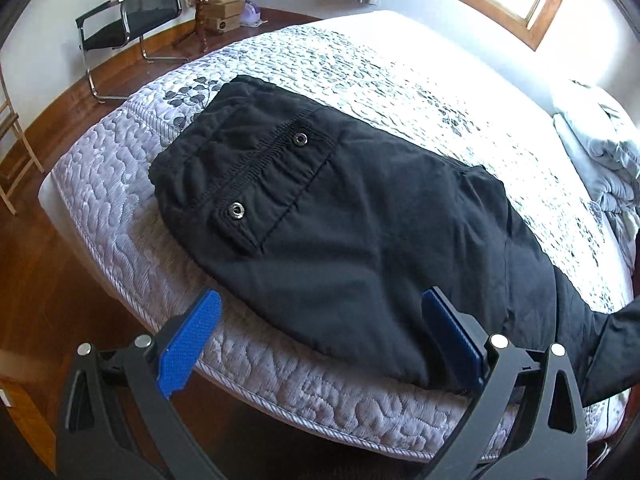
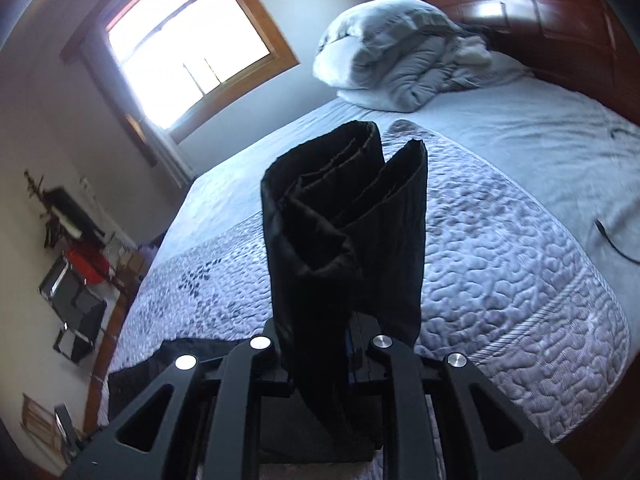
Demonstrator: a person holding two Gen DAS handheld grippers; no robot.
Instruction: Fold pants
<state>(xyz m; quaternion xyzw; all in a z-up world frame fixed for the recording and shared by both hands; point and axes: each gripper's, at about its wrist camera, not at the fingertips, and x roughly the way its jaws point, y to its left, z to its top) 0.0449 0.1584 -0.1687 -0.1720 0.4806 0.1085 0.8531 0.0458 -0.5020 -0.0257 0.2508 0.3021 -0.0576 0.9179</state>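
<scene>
One pair of black pants is laid on the bed, waist end spread flat near the bed's corner. Risk noted: the leg ends, bunched and clamped in the right gripper, may slip or land crooked if carried over unevenly. Left gripper is held open, fingers straddling the pants' near edge at the bed's rim, nothing gripped.

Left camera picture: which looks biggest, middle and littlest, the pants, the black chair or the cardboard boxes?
1. Pants, by far the biggest; they lie close to the camera.
2. Chair.
3. Cardboard boxes, the littlest.

The chair and boxes sit far off by the wall, so they look smaller than they really are.
</scene>
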